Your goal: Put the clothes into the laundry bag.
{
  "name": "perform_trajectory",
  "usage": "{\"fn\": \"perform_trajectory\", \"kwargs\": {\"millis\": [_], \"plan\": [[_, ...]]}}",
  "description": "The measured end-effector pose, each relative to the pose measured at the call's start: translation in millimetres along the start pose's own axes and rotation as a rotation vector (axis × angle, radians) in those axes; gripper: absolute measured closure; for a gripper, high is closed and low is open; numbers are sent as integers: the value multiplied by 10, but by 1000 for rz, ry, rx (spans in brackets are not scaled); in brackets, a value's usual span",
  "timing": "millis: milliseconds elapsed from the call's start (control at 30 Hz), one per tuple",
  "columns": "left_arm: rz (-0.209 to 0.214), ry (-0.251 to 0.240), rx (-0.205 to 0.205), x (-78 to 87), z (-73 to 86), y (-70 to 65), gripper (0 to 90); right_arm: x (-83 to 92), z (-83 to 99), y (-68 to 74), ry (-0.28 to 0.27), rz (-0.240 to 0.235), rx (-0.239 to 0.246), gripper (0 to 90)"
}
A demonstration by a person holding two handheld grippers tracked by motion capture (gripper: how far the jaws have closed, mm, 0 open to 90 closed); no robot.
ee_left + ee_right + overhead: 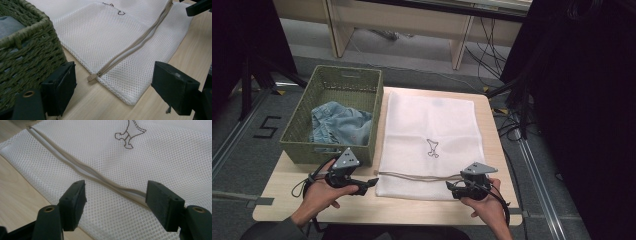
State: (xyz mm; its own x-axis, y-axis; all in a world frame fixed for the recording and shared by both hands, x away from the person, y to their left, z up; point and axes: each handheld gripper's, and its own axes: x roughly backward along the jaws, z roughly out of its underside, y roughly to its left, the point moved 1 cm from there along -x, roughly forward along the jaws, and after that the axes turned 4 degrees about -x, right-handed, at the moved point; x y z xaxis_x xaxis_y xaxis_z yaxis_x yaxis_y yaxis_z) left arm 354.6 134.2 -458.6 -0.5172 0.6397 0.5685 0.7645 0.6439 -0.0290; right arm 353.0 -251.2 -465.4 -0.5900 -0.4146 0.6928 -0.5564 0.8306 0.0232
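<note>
A: Mesh laundry bag [429, 135], white, lies flat on the tabletop [282, 190], just right of the basket [307, 107]. Any writing on it?

B: No readable text or brand. One small dark outline figure [432, 148] is stitched near the middle of the bag; in the right gripper view it reads as a drawn shape, not letters. The only readable mark in the scene is a black "5" [266, 127] on the floor to the left of the tabletop.

A: Surface and closure?

B: Fine open weave with small round holes. A beige zipper [419, 176] runs across the near end, parallel to the near edge. It looks closed over most of its length, with a slight bulge midway. Its pull tab [91, 77] sits at the bag's left corner, resting on the wood.

A: Grippers?

B: Left gripper [373, 183] is at the bag's near-left corner, jaws spread wide, nothing between them; the tab lies just ahead of the gap. Right gripper [451, 186] is over the near-right part of the bag, jaws wide as well, straddling the zipper line without pinching it. Each is carried by a hand.

A: Surroundings?

B: The basket is green, woven, rectangular, touching or nearly touching the bag's left edge. Folded light blue denim [341, 125] lies inside it.
</note>
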Motion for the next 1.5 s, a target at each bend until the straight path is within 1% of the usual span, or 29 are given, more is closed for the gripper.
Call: {"fn": "perform_trajectory", "kwargs": {"millis": [100, 167, 200, 267, 367, 400, 467, 500, 567, 600, 633, 667, 733, 833, 867, 967, 1000, 1033, 1067, 1133, 1167, 1200, 1233, 1267, 1300, 1333, 1367, 1433, 1500], "plan": [[10, 2, 7, -6, 0, 2, 183, -5, 5, 2, 10, -1, -8, 334], [0, 4, -14, -12, 0, 12, 183, -4, 6, 1, 11, 2, -10, 335], [1, 17, -14, -5, 3, 21, 183, 5, -2, -3, 27, -2, -15, 334], [-2, 13, -9, -8, 5, 17, 182, -6, -10, -1, 24, -10, -24, 334], [2, 21, -27, -8, 0, 24, 182, -16, 4, -6, 30, -3, -9, 334], [-1, 20, -22, -4, 0, 23, 182, -20, -13, -22, 15, -3, 8, 334], [-2, 18, -23, -2, -1, 24, 182, -21, -13, -21, 16, -3, 7, 335], [-2, 19, -20, -4, -1, 25, 182, -19, -16, -5, 28, -4, -21, 335], [-3, 20, -14, -5, 1, 23, 182, -26, -22, -8, 28, -7, -20, 334], [-5, 8, 3, -10, 1, 12, 182, -26, -22, -8, 28, -7, -20, 334], [-5, 9, 1, -6, 2, 13, 182, -21, -21, 9, 43, -10, -44, 334], [1, 20, -18, 1, 0, 24, 182, -32, -20, 6, 43, -12, -31, 334], [5, 25, -19, -5, 1, 24, 182, -46, -21, -5, 36, -7, -11, 334], [-3, 22, -11, -1, 3, 20, 182, -59, -23, 5, 27, -7, -18, 333], [0, 24, -13, -4, 2, 22, 182, -67, -19, 3, 33, -10, -7, 333], [9, 30, -11, -4, 4, 25, 182, -71, -26, 9, 34, -10, -13, 331], [0, 16, 2, -9, 5, 14, 182, -73, -29, 10, 34, -11, -13, 331], [0, 13, 3, -9, 3, 12, 182, -77, -31, 11, 34, -14, -13, 330], [4, 26, -17, -3, 2, 24, 182, -81, -38, 17, 50, -20, -22, 329], [18, 38, -20, -2, 2, 27, 182, -84, -40, 17, 52, -22, -20, 328], [18, 34, -28, -3, 4, 31, 182, -101, -43, 8, 45, -22, -7, 325], [9, 27, -16, -3, 3, 20, 182, -130, -52, 2, 38, -24, 1, 320], [9, 27, -16, -3, 3, 20, 182, -130, -52, 2, 38, -24, 1, 320], [8, 19, -4, -11, 2, 10, 182, -146, -61, 3, 46, -29, -7, 316], [19, 25, -9, -13, 0, 17, 182, -165, -69, -9, 52, -31, 0, 310], [11, 20, -8, -19, 5, 14, 182, -215, -91, -27, 48, -36, 8, 303], [12, 31, -21, -10, 7, 22, 182, -215, -91, -27, 48, -36, 8, 303], [14, 19, -10, -21, 3, 12, 182, -282, -129, -51, 67, -44, 17, 291], [11, 22, -19, -21, 1, 15, 182, -311, -140, -57, 65, -45, 26, 289]]}}
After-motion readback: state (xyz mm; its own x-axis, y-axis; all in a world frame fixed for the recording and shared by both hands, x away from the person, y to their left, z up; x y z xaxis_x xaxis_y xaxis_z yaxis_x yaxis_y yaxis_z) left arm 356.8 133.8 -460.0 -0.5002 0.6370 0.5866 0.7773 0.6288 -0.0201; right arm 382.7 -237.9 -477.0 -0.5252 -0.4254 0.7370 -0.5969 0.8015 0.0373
